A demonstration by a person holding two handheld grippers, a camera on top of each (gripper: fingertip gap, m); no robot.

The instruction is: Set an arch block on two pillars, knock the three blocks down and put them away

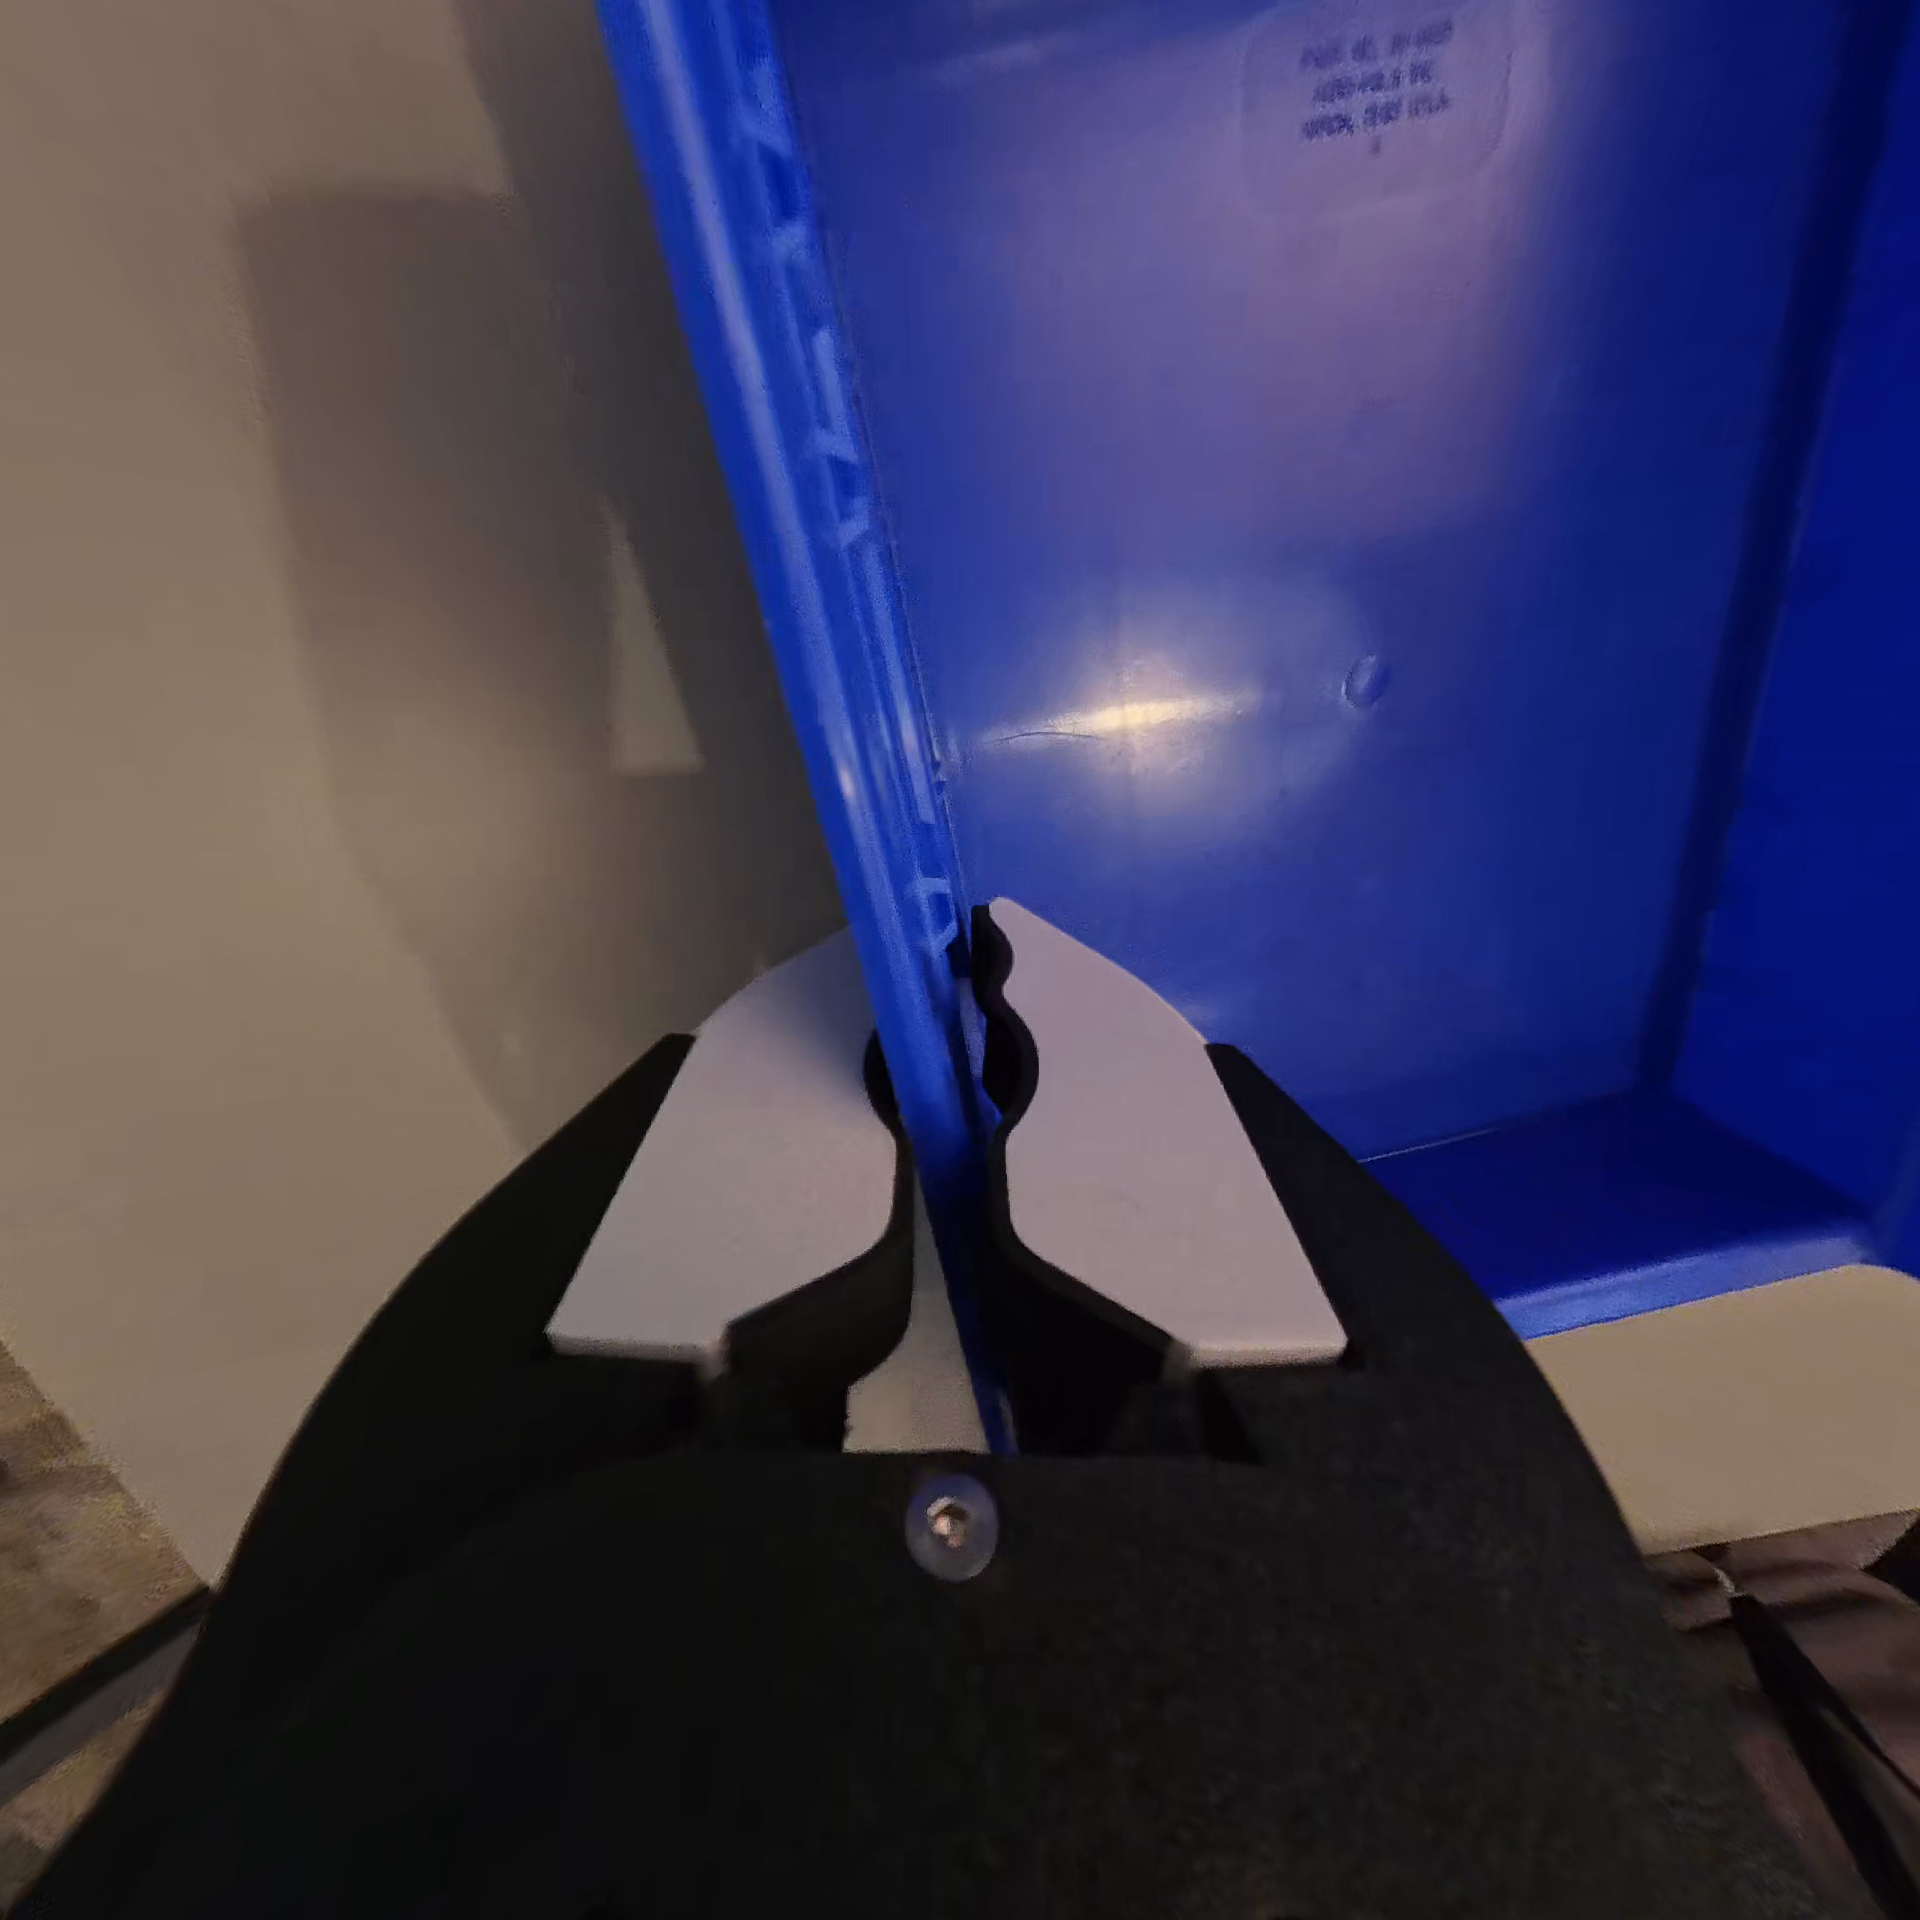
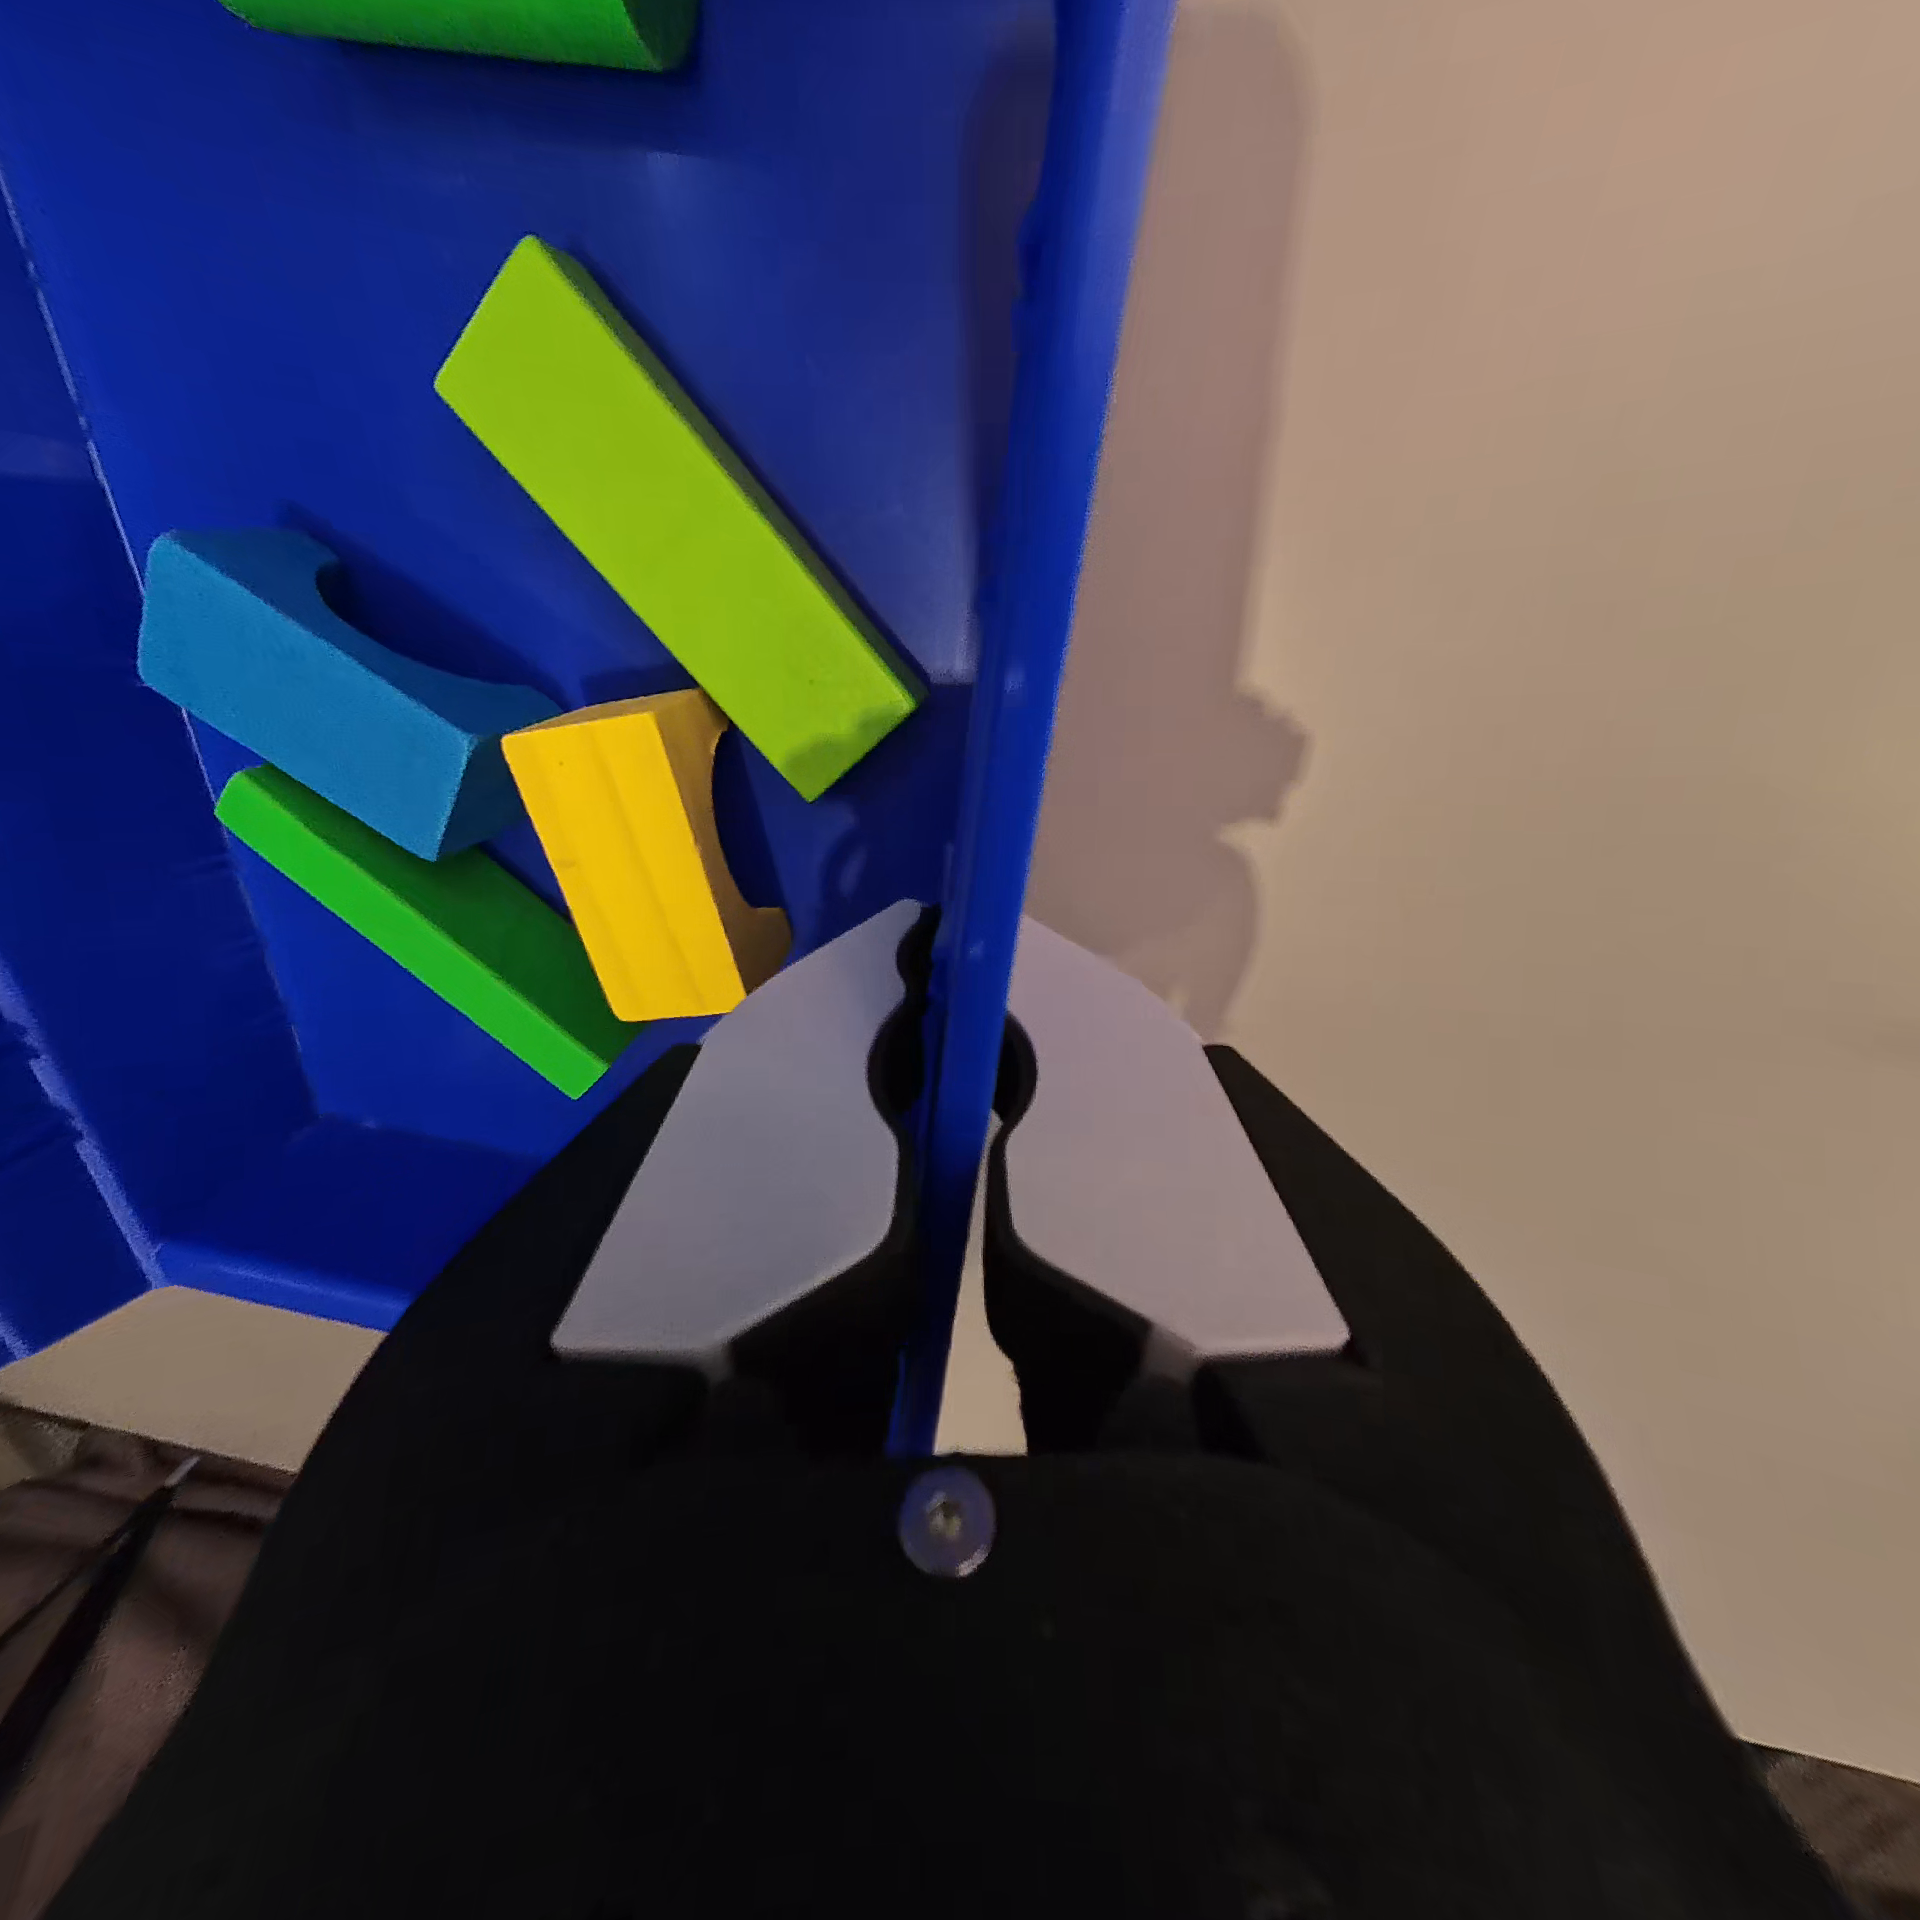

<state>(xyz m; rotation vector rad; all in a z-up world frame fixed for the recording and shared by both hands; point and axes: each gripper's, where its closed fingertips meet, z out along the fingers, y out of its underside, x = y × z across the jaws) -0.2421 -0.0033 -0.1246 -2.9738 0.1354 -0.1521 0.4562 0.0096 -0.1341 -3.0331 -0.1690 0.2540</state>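
A blue plastic bin (image 1: 1299, 520) fills the left wrist view, and my left gripper (image 1: 951, 977) is shut on its left wall. The part of the bin floor seen here holds nothing. In the right wrist view my right gripper (image 2: 961, 956) is shut on the right wall of the bin (image 2: 1039, 416). Inside lie a blue arch block (image 2: 312, 686), a yellow arch block (image 2: 644, 862), a lime green plank (image 2: 665, 509), a darker green plank (image 2: 416, 925) and part of another green block (image 2: 468, 26) at the top edge.
The bin stands on a pale beige table (image 2: 1558, 727), also seen in the left wrist view (image 1: 260, 727). The table's near edge and dark floor or fabric show at the bottom corners (image 1: 1787, 1621) (image 2: 104, 1507). The left gripper's tips are roughly 70 cm from the right gripper's.
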